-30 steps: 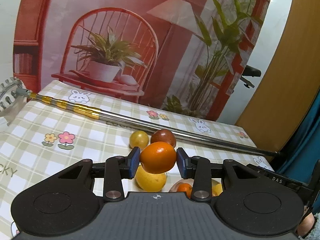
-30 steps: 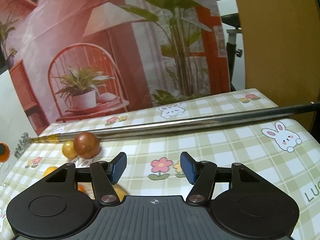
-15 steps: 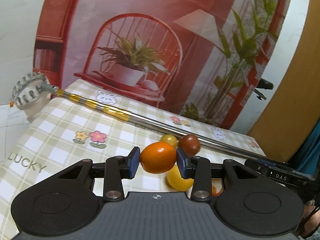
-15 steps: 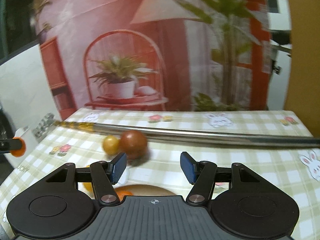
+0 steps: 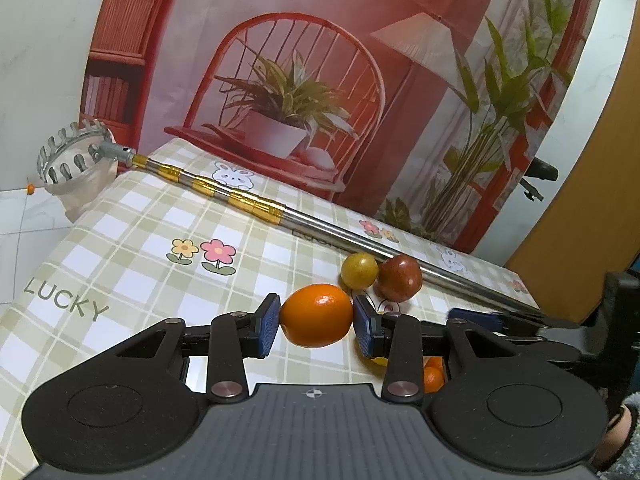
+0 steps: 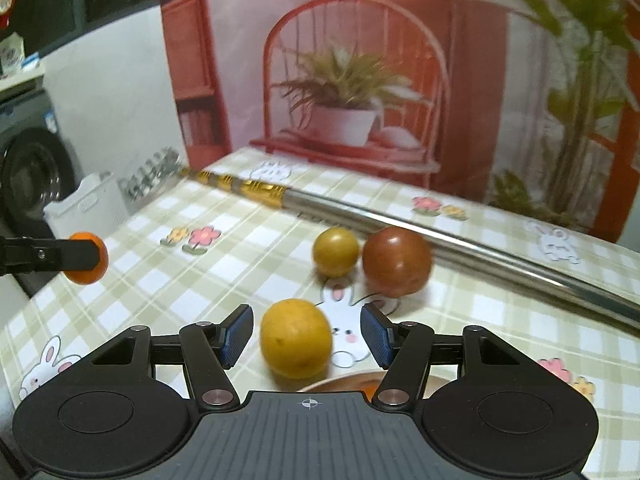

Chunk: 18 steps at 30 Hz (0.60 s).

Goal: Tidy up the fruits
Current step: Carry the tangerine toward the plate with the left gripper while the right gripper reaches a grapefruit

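Observation:
My left gripper (image 5: 316,318) is shut on an orange fruit (image 5: 316,312), held above the checked tablecloth (image 5: 132,264). Beyond it lie a small yellow-green fruit (image 5: 359,271) and a red-brown fruit (image 5: 400,278), touching the metal pole. My right gripper (image 6: 307,338) is open. A yellow fruit (image 6: 296,338) lies on the cloth in the gap between its fingers, nearer the left pad. In the right wrist view the yellow-green fruit (image 6: 335,251) and red-brown fruit (image 6: 397,261) sit further back, and the held orange fruit (image 6: 90,276) shows at far left.
A long telescopic fruit-picker pole (image 5: 280,213) crosses the table diagonally, its toothed basket head (image 5: 76,156) hanging over the left edge. A plate rim (image 6: 340,380) with orange fruits (image 5: 433,376) lies under the right gripper. A white laundry basket (image 6: 92,208) and washing machine (image 6: 32,168) stand left of the table.
My left gripper has carried the orange fruit leftward, away from the fruit pile. My right gripper swung left and lower, and the yellow fruit now lies between its open fingers.

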Motion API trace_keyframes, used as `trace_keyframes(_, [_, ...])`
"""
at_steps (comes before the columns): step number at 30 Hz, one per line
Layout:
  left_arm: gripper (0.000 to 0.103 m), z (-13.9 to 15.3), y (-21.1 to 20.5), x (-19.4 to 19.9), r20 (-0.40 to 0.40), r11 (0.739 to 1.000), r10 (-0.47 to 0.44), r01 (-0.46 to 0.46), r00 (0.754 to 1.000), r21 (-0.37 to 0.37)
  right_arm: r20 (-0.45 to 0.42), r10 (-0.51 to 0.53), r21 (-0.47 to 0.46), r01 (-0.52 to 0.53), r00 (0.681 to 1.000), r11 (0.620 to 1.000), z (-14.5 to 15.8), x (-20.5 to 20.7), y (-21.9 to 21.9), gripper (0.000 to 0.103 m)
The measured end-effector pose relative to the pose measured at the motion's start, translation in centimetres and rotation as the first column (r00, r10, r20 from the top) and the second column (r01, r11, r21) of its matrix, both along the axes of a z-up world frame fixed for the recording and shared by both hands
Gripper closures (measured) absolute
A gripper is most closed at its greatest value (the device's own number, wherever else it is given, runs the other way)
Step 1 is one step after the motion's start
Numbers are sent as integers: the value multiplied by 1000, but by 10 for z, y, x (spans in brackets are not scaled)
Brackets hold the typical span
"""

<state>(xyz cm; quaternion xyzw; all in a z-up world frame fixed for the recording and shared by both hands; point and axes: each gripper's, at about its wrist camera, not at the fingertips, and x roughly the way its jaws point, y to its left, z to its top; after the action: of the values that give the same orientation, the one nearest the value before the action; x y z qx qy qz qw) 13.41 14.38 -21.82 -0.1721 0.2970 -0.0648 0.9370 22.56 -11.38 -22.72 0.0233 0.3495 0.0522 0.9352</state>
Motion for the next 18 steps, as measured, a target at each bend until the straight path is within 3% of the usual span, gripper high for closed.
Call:
trace_keyframes(13, [61, -3, -1, 2, -6, 1000, -5, 5, 1000, -2, -121, 6, 30, -3, 993, 1000, -26, 35, 9, 46])
trace_keyframes(18, [61, -3, -1, 2, -8, 1000, -7, 7, 1000, -4, -155, -7, 16, 10, 988, 1000, -32, 40, 8, 52])
